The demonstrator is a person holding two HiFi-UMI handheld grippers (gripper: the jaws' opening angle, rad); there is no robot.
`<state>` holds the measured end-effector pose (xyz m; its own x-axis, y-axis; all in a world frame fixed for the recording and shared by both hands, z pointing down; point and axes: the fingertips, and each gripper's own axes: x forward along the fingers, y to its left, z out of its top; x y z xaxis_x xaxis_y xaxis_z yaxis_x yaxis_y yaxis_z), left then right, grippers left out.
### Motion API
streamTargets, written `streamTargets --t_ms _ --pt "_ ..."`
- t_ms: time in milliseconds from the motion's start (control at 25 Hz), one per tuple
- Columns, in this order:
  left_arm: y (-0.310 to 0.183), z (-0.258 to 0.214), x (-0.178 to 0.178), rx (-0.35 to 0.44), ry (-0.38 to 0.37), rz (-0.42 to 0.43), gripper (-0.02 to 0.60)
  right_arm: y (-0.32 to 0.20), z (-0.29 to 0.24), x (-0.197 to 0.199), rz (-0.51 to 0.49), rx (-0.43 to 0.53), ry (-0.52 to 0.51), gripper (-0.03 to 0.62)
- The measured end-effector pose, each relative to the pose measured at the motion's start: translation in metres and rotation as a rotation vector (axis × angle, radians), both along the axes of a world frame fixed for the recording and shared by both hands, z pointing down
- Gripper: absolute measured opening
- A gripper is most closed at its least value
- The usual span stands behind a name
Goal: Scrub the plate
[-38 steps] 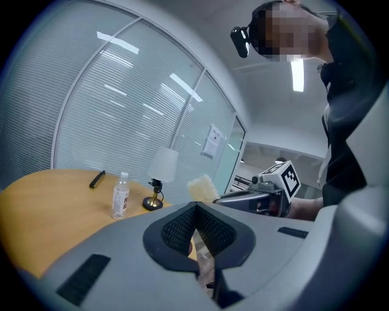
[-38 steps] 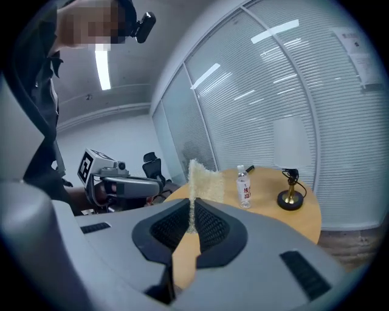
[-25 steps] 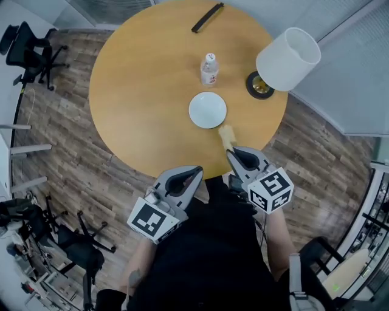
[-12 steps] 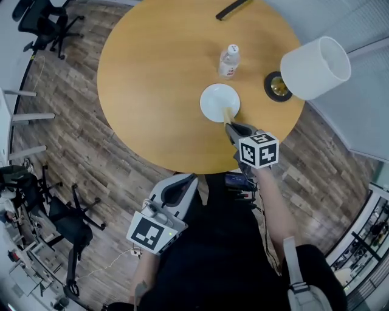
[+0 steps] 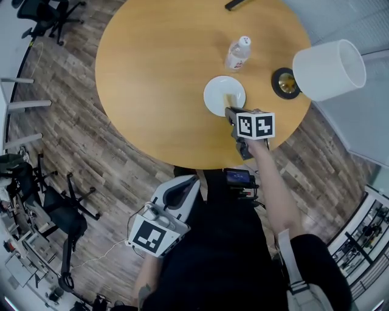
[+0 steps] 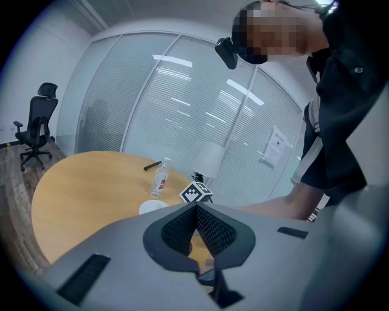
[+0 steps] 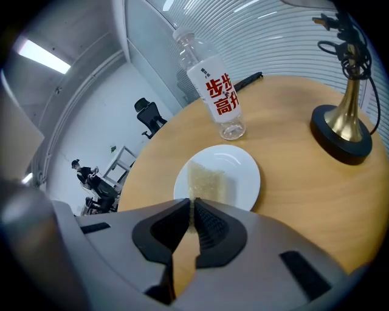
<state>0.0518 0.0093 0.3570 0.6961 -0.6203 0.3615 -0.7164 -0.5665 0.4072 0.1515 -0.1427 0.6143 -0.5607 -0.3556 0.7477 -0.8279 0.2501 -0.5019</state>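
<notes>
The white plate [image 5: 217, 90] is sitting on the round wooden table [image 5: 152, 79], towards the edge nearest the person. The right gripper [image 7: 192, 209] is reaching over that near rim of the plate, its jaws nearly together and pinching a thin, pale yellow sponge [image 7: 206, 182]. The free end of the sponge is lying on the plate's surface, covering the near-left part and leaving the far and right parts bare and white.

Just beyond the plate, a clear bottle [image 7: 216, 91] with a red-printed label is standing upright, close to the rim but not touching it. To the right of the plate, a lamp [image 5: 328, 70] is standing on its dark round base, its white shade leaning out past the table edge. Farther beyond the plate, past the bottle, a black bar [image 5: 236, 4] is lying near the far edge of the table.

The left gripper [image 6: 196, 209] is hanging well back from the plate — off the table, in front of the person's dark-clothed body — with its jaws pressed together and nothing between them. Far to the left of the plate, on the wood-plank floor, a black office chair [image 5: 45, 15] is standing.
</notes>
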Motion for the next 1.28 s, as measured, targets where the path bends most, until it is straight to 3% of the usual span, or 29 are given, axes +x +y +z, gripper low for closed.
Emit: streamTargets --t_ms 400,800,1280 --pt "0.002 0.001 0.001 -0.011 0.018 0.027 0.011 -0.036 0.005 0.018 0.048 0.01 0.016 0.031" --pt "0.006 0.004 -0.006 -0.018 0.015 0.023 0.011 -0.047 0.009 0.015 0.021 0.014 0.039 0.031" --pt "0.008 0.003 -0.003 -0.017 0.033 0.015 0.011 -0.018 0.006 -0.021 0.038 -0.062 -0.126 0.031"
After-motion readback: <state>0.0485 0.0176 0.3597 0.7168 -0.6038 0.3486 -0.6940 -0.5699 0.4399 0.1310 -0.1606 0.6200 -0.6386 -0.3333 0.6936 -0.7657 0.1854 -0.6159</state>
